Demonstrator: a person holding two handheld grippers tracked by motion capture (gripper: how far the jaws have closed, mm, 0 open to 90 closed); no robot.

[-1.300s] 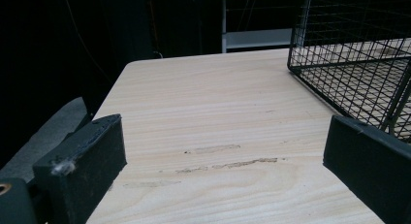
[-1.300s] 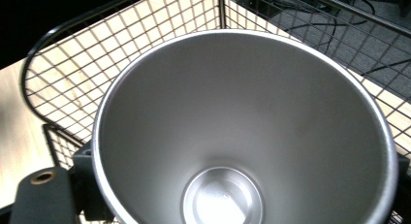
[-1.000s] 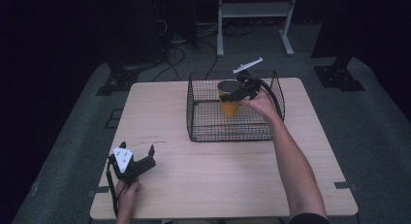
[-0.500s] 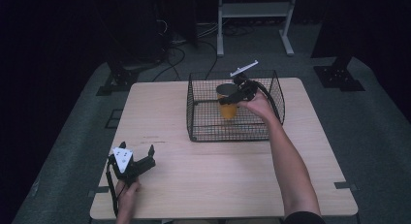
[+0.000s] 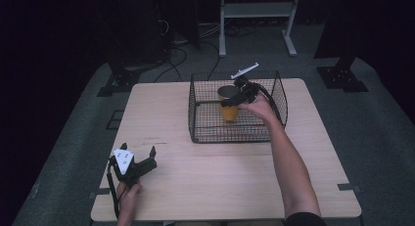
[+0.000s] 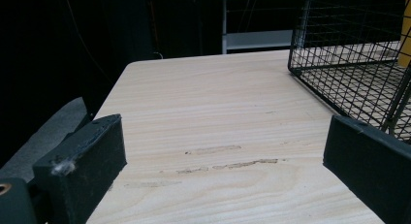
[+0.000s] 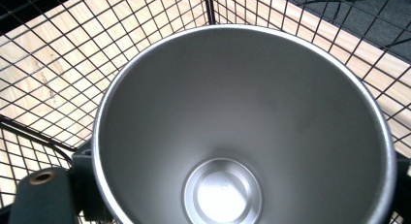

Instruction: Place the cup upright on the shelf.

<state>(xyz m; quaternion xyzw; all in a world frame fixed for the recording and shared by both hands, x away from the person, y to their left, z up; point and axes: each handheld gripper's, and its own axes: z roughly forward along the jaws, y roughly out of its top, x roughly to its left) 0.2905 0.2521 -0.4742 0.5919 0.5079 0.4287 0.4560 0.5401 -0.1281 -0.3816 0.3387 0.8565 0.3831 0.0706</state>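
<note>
An orange cup [image 5: 228,110] with a steel inside [image 7: 228,151] stands upright in the black wire basket [image 5: 205,134]. My right gripper [image 5: 231,97] is shut on the cup near its rim, and the cup's mouth sits between its jaws in the right gripper view. My left gripper [image 5: 138,155] rests low at the table's front left, open with nothing between its pads [image 6: 92,161]. The basket's corner [image 6: 339,54] lies ahead and to the right in the left gripper view.
The light wood table [image 5: 161,108] carries the basket at its back middle. Beyond the far edge stand a white shelf frame [image 5: 254,13], cables [image 5: 176,40] and dark stands on grey floor. A faint scuff mark [image 6: 228,163] lies ahead of the left gripper.
The right gripper and the cup have shifted slightly within the basket, and the hand has tilted a little. The left gripper has stayed put.
</note>
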